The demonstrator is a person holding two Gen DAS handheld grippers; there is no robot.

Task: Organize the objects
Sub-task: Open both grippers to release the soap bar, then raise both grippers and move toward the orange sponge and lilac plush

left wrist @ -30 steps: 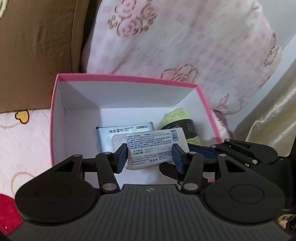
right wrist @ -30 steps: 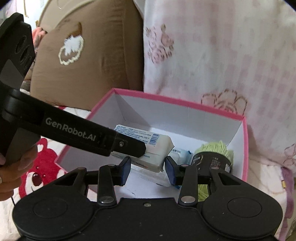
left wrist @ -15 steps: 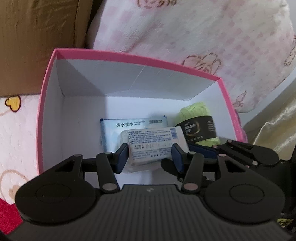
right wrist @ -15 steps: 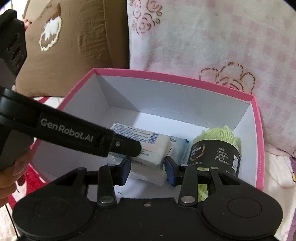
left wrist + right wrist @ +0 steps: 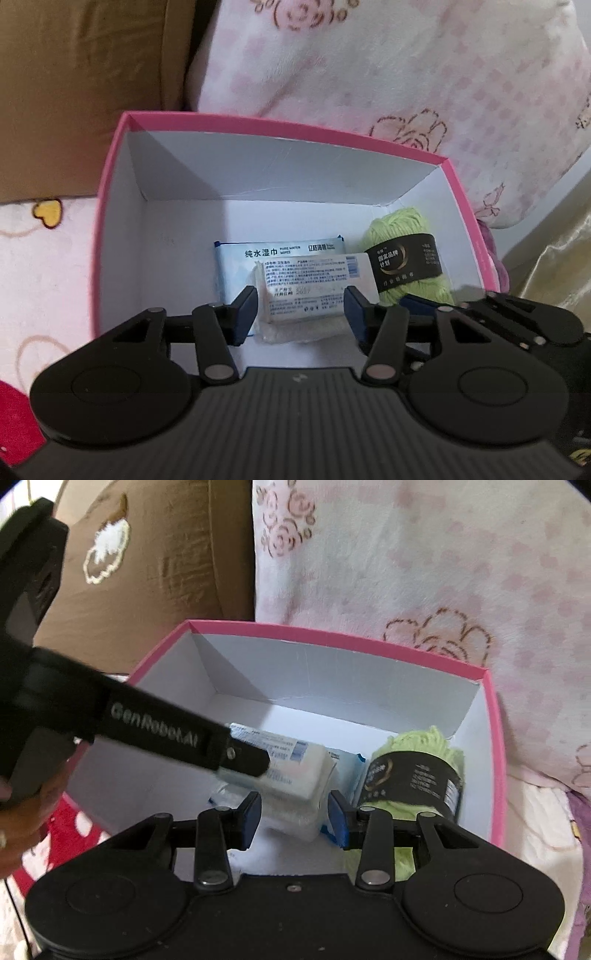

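Observation:
A pink box [image 5: 110,206] with white inside walls holds a blue wet-wipes pack [image 5: 258,254], a green yarn ball [image 5: 402,258] with a black band, and a white tissue pack [image 5: 306,291]. The white pack lies on the wipes pack between the fingers of my left gripper [image 5: 300,313], which is open, with a gap at each pad. My right gripper [image 5: 293,818] is open and empty just above the box's near side. In the right wrist view the left gripper's arm [image 5: 147,731] crosses over the white pack [image 5: 295,779], next to the yarn [image 5: 413,771].
The box [image 5: 495,738] stands on a pink patterned bedspread [image 5: 44,266]. A brown cushion [image 5: 147,565] and a pink flowered blanket [image 5: 424,561] rise behind it. Gold cloth [image 5: 554,266] lies to the right.
The left gripper lowered the white pack into the box onto the wipes pack, then its jaws opened off it. The right gripper moved closer over the box.

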